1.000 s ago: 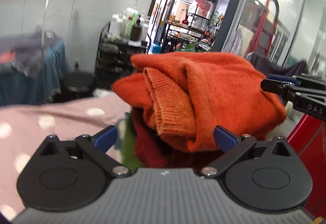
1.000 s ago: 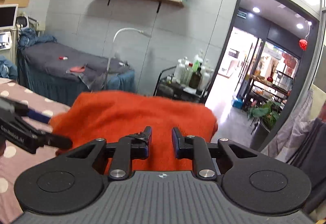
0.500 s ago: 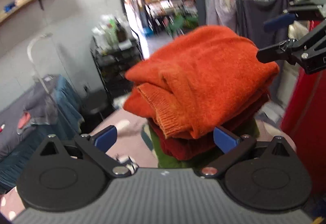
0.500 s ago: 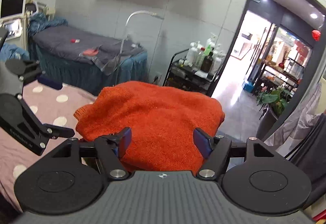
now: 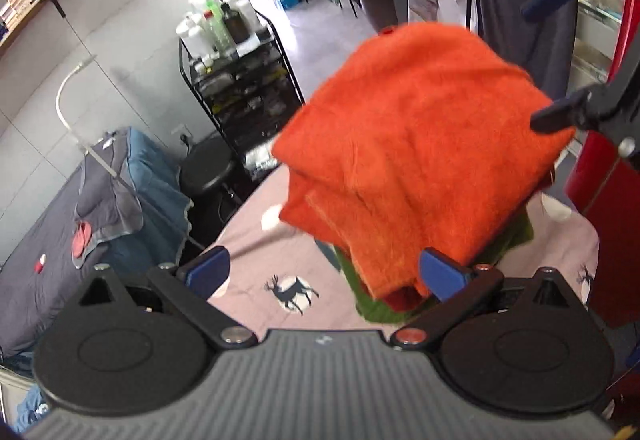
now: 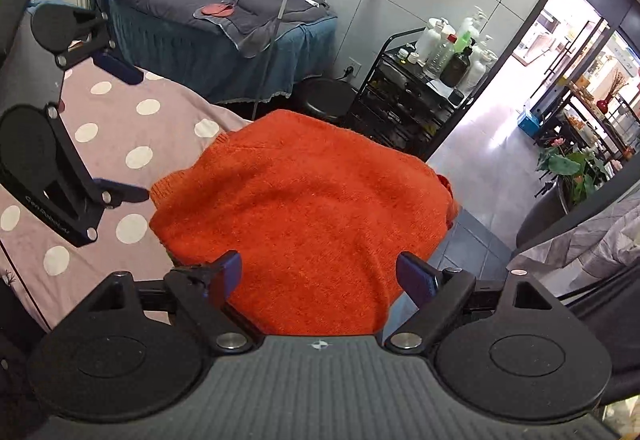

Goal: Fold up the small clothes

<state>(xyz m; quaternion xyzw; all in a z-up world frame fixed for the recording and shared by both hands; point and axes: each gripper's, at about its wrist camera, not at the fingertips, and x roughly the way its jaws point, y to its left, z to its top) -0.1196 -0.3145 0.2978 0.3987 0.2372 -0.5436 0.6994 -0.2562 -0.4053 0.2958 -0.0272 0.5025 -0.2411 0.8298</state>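
On top of a small stack of clothes we see a folded orange knitted sweater (image 6: 304, 208), its ribbed hem turned toward the left side; under it, in the left wrist view, a dark red piece (image 5: 400, 298) and a green piece (image 5: 376, 310) stick out. We see the stack on a bed with a mauve cover (image 6: 120, 128) dotted white and printed with deer. Beyond stand a blue-skirted massage bed (image 6: 224, 24), a black trolley of bottles (image 6: 420, 96) and an open doorway. Our left gripper (image 5: 324, 270) has its fingers spread, nothing between them; our right gripper (image 6: 320, 276) also stands with fingers wide apart, having just opened, clear of the sweater. Motion blurs the left view, so we cannot read the lower pieces' shape.
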